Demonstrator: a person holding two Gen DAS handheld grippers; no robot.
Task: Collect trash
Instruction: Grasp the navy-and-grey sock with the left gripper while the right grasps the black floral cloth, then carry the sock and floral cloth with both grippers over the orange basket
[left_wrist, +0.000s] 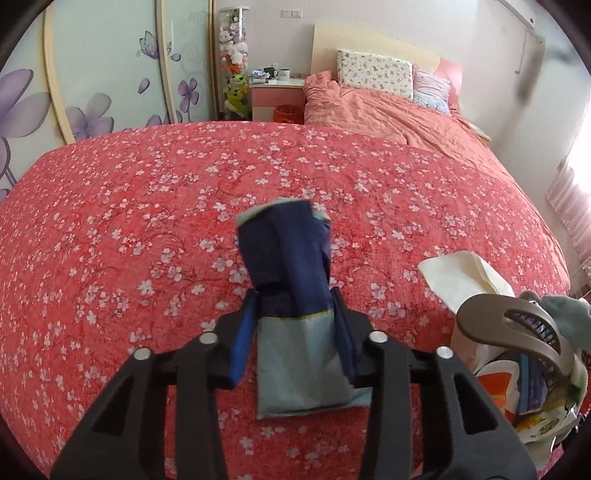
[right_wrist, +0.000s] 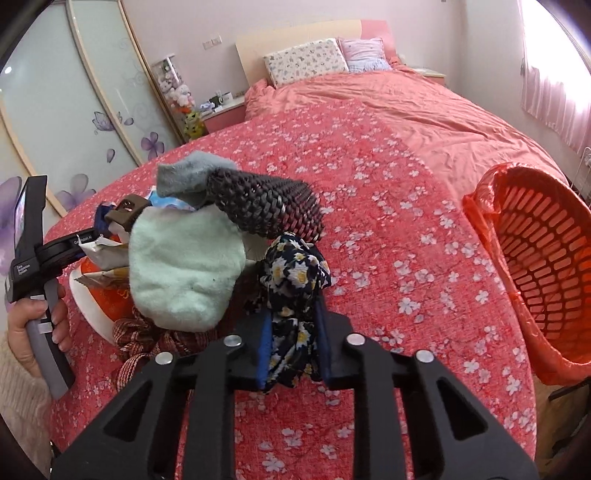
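My left gripper (left_wrist: 294, 295) is shut on a folded dark blue and pale blue wrapper (left_wrist: 284, 243), held just above the red flowered bedspread (left_wrist: 129, 221). My right gripper (right_wrist: 293, 314) is shut on a crumpled dark cloth with a daisy print (right_wrist: 291, 269), at the near edge of a heap on the bed. That heap holds a mint fluffy cloth (right_wrist: 184, 269), a grey sock (right_wrist: 188, 177), a black woven roll (right_wrist: 266, 206), a brown claw clip (right_wrist: 125, 210) and a white and orange bag (right_wrist: 92, 299). An orange basket lined with an orange bag (right_wrist: 535, 258) lies on its side at the right.
A hand (right_wrist: 33, 321) holds the left tool at the heap's left side. A white tissue (left_wrist: 461, 277) and the claw clip (left_wrist: 517, 325) lie to the right of the left gripper. Pillows, a salmon duvet, a nightstand and a small red bin (left_wrist: 286, 113) are at the far end.
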